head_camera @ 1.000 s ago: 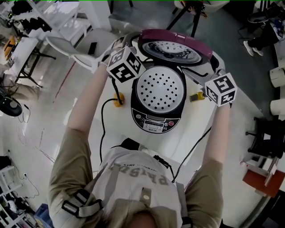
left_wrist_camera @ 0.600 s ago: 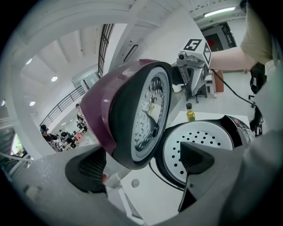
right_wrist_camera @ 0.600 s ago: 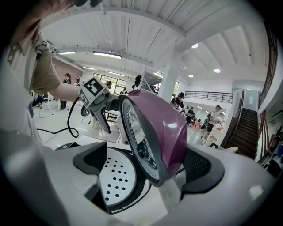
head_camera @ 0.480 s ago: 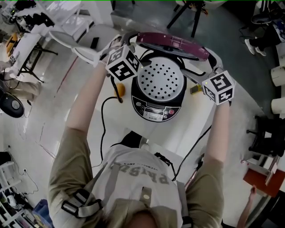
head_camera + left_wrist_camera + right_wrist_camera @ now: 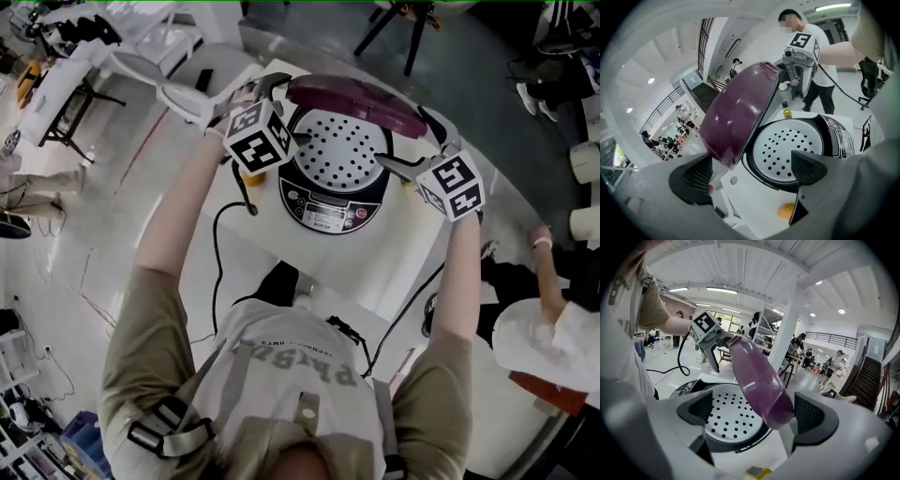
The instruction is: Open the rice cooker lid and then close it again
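A rice cooker (image 5: 323, 208) stands on a white table (image 5: 403, 262). Its purple lid (image 5: 354, 98) is half lowered over the perforated inner plate (image 5: 345, 150). My left gripper (image 5: 286, 111) is open at the lid's left side; in the left gripper view the lid (image 5: 738, 117) hangs between the jaws (image 5: 752, 171), above the plate (image 5: 790, 145). My right gripper (image 5: 412, 141) is open at the lid's right side. In the right gripper view the lid's edge (image 5: 759, 376) dips between the jaws (image 5: 752, 411), close to the right pad (image 5: 808, 416). Whether either gripper touches the lid is unclear.
A black power cable (image 5: 217, 244) runs off the table's left front. A small yellow object (image 5: 786, 211) lies beside the cooker, and a yellow-capped bottle (image 5: 787, 112) stands behind it. A person in white (image 5: 544, 328) bends at the right. Chairs (image 5: 159, 80) stand at the far left.
The lid has swung down from nearly upright toward the pot, with both grippers following it. A person in white has come into the head view at the right.
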### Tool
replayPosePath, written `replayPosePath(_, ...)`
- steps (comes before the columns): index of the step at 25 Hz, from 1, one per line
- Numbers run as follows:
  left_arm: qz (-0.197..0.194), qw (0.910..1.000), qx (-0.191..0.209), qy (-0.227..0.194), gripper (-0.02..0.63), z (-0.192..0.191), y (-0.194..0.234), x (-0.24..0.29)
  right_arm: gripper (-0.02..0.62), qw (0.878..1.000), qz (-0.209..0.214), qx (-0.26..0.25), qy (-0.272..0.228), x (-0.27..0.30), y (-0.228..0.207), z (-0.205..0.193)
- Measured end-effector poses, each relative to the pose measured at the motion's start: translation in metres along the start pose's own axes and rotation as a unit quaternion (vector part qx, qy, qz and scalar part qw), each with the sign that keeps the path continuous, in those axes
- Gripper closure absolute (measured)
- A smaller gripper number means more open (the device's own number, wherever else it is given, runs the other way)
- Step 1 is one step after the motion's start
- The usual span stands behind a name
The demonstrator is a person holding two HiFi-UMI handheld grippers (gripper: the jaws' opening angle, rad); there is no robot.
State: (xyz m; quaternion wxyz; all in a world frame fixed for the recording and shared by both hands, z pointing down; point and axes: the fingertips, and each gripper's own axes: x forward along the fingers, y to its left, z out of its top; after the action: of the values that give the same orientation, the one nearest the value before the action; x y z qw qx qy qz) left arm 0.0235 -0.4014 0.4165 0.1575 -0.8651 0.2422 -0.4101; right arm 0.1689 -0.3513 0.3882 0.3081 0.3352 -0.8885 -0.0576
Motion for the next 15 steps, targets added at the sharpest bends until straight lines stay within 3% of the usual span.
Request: replayPosePath(15, -0.026, 0.9983, 0.032, 0.042, 0.067, -0.027, -0.053, -0.019, 0.060, 0.997, 0.046, -0.025, 0.048, -0.007, 0.050, -0.026)
